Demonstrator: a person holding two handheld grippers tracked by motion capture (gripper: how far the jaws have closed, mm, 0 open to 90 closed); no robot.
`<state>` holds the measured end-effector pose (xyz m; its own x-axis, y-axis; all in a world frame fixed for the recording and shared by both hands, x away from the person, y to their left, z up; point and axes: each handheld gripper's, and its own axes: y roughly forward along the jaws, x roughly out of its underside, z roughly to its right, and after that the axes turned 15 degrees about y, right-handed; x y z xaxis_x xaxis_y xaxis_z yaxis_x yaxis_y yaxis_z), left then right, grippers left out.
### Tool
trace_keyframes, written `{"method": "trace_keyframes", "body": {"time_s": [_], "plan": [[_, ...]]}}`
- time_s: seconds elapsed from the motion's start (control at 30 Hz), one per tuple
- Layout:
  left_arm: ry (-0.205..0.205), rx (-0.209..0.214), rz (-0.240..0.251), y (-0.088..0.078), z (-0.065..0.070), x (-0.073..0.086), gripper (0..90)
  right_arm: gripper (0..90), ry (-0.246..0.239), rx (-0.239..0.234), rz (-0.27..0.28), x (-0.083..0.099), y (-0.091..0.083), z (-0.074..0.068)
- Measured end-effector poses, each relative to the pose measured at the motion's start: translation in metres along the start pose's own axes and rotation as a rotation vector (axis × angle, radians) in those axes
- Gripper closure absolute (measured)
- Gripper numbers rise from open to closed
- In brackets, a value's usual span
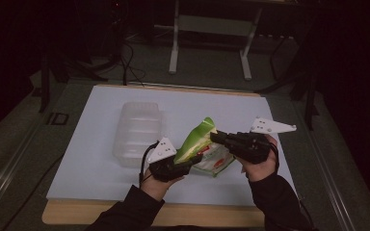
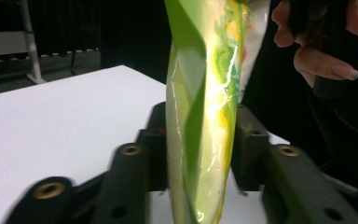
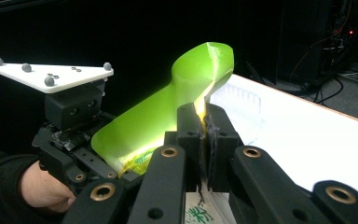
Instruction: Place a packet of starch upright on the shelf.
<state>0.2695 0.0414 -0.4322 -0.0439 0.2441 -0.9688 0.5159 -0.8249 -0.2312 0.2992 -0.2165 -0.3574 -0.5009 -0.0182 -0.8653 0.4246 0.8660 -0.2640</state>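
Note:
A green plastic bag (image 1: 197, 139) with a yellow and white printed front is held above the white mat (image 1: 101, 168), tilted, between both hands. My left gripper (image 1: 192, 161) grips its lower end. In the left gripper view the bag (image 2: 205, 116) stands between the two black pads, which touch it on both sides. My right gripper (image 1: 214, 136) comes in from the right. In the right gripper view its jaws are pressed together on a thin edge of the bag (image 3: 168, 112), near the top fold.
A clear plastic container (image 1: 137, 132) lies on the mat to the left of the left hand, and its ribbed side (image 3: 242, 100) is seen behind the bag. The mat covers a wooden board (image 1: 207, 214). A metal frame (image 1: 209, 38) stands on the floor beyond.

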Motion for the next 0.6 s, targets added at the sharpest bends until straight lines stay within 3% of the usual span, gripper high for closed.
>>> {"method": "trace_keyframes", "body": {"time_s": [0.1, 0.5, 0.57, 0.6], "plan": [[0.021, 0.012, -0.011, -0.001, -0.001, -0.005, 82.0, 86.4, 0.006, -0.006, 0.008, 0.0, -0.002, 0.002], [0.138, 0.06, -0.066, -0.008, -0.017, -0.031, 84.6, 83.7, 0.031, -0.031, 0.022, -0.004, -0.014, 0.01], [0.137, 0.07, -0.054, -0.009, -0.021, -0.034, 84.6, 77.8, 0.013, -0.022, 0.032, -0.005, -0.017, 0.01], [0.122, 0.075, -0.047, -0.009, -0.023, -0.035, 84.7, 69.0, -0.001, -0.018, 0.032, -0.006, -0.019, 0.01]]}}
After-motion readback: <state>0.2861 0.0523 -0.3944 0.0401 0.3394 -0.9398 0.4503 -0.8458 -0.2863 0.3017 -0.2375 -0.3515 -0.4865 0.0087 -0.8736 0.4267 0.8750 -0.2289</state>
